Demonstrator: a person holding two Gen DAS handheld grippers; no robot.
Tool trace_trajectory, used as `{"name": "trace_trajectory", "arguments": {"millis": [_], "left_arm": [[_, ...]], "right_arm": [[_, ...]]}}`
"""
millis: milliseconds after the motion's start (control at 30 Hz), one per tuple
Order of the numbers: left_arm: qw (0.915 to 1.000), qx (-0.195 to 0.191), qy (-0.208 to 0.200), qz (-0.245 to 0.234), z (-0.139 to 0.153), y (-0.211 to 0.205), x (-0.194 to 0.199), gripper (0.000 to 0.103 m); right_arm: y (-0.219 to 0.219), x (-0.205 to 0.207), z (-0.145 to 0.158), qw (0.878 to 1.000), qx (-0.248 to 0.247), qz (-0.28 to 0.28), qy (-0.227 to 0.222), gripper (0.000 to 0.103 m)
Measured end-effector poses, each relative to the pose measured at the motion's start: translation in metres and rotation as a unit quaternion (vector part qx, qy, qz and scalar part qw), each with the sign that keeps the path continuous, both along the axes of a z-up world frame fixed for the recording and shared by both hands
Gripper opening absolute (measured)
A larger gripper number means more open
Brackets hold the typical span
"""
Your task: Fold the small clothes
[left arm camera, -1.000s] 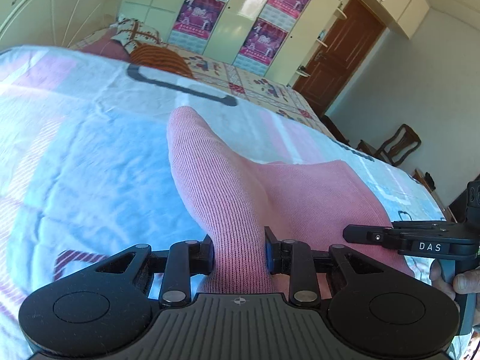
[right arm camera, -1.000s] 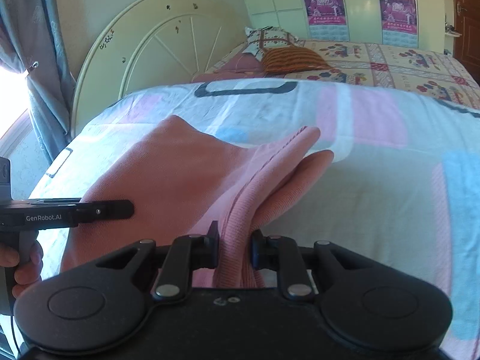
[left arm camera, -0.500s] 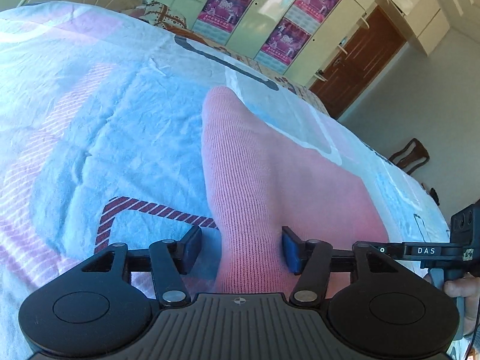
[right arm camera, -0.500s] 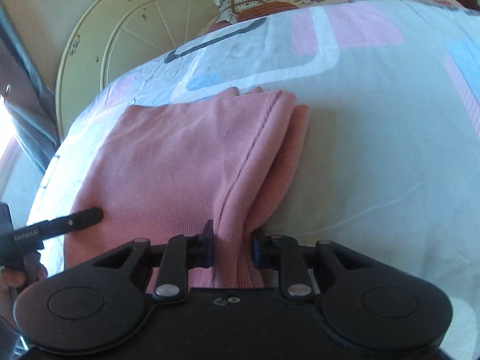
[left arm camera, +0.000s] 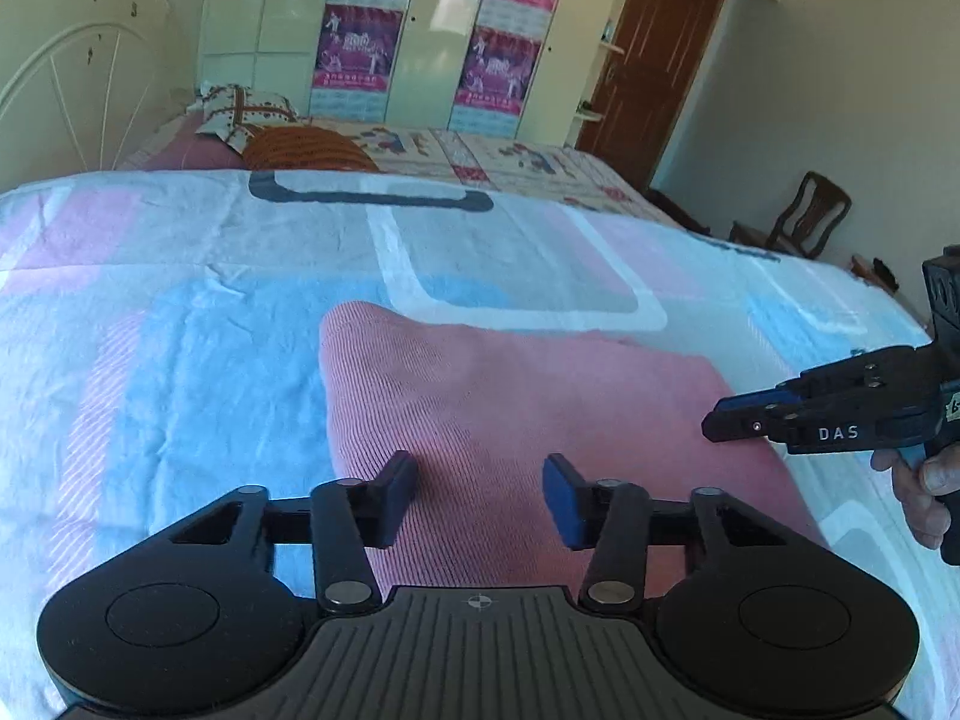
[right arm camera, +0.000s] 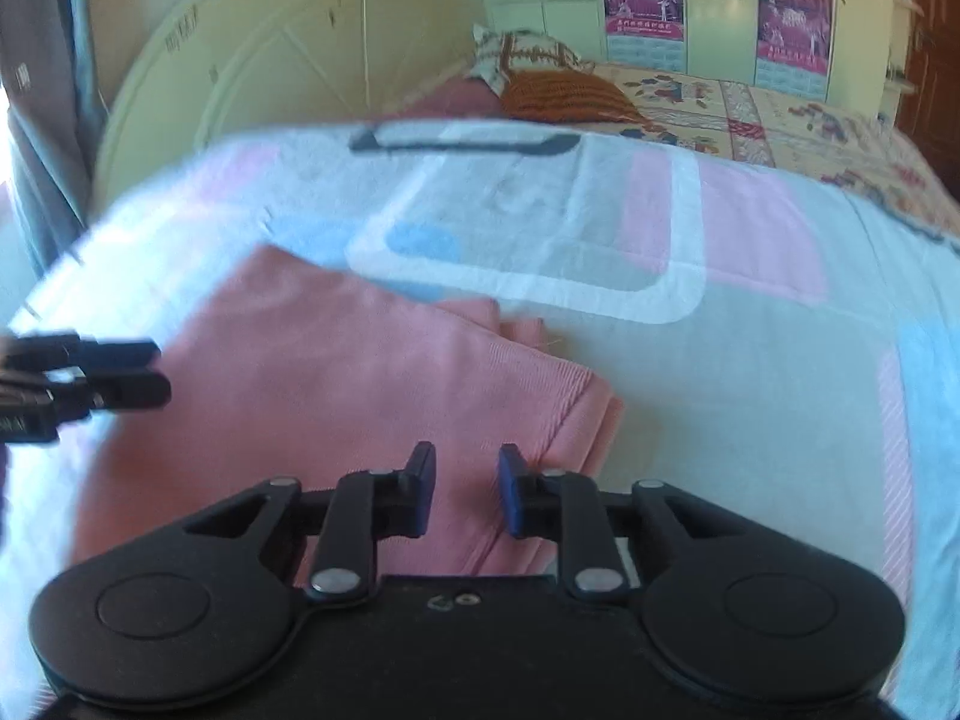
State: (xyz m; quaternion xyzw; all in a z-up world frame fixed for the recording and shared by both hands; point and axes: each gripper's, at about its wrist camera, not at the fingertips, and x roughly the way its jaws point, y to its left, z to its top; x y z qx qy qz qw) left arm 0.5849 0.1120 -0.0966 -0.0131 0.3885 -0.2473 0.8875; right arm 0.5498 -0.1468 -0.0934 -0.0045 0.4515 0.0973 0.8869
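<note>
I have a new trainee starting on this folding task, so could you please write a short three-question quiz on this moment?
1. True or false: the left gripper is clamped on the pink garment.
2. Multiple choice: where does the pink garment lie? A) on the wooden chair B) flat on the bedspread C) hanging between both grippers
3. Fill in: the stacked layers at the garment's right edge show it is already ____, and the right gripper stands ____.

Key
1. False; its jaws are apart, with the cloth lying flat below them.
2. B
3. folded; open
</note>
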Motion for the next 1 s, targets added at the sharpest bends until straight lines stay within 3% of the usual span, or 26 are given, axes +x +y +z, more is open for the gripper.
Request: {"name": "trace_trajectory", "arguments": {"millis": [67,200,300,367,500,633,733,800,1000], "left_arm": [[0.9999,0.011,0.01,0.0,-0.004,-0.006,0.005,0.033],[0.9996,0.025,0.008,-0.006,-0.008,-0.011,0.001,0.033],[0.9999,0.008,-0.007,-0.002,0.003,-0.003,-0.015,0.032],[0.9997,-0.006,-0.024,0.0,0.012,0.008,-0.037,0.032],[0.9993,-0.011,-0.033,0.017,0.014,0.028,-0.076,0.032],[0.999,0.018,-0.029,0.027,0.0,0.031,-0.099,0.033],[0.9989,0.005,-0.022,0.042,-0.006,0.037,-0.105,0.033],[0.9986,-0.001,-0.019,0.05,-0.008,0.039,-0.106,0.033],[0.9973,0.017,-0.036,0.062,0.003,0.033,-0.125,0.032]], "right_arm": [[0.005,0.011,-0.014,0.999,-0.044,-0.003,0.02,0.008],[0.003,0.014,-0.02,0.999,-0.051,-0.004,0.016,0.006],[0.002,0.009,-0.016,0.999,-0.051,-0.014,0.011,0.009],[0.006,-0.011,0.0,0.998,-0.055,-0.011,-0.014,0.022],[0.014,-0.061,0.019,0.998,-0.045,0.025,-0.035,0.02],[0.016,-0.091,0.016,0.998,-0.038,0.04,-0.019,0.02],[0.022,-0.102,0.005,0.997,-0.053,0.055,-0.007,0.019],[0.023,-0.102,-0.009,0.995,-0.09,0.052,0.002,0.02],[0.023,-0.104,-0.013,0.994,-0.098,0.037,-0.009,0.018]]}}
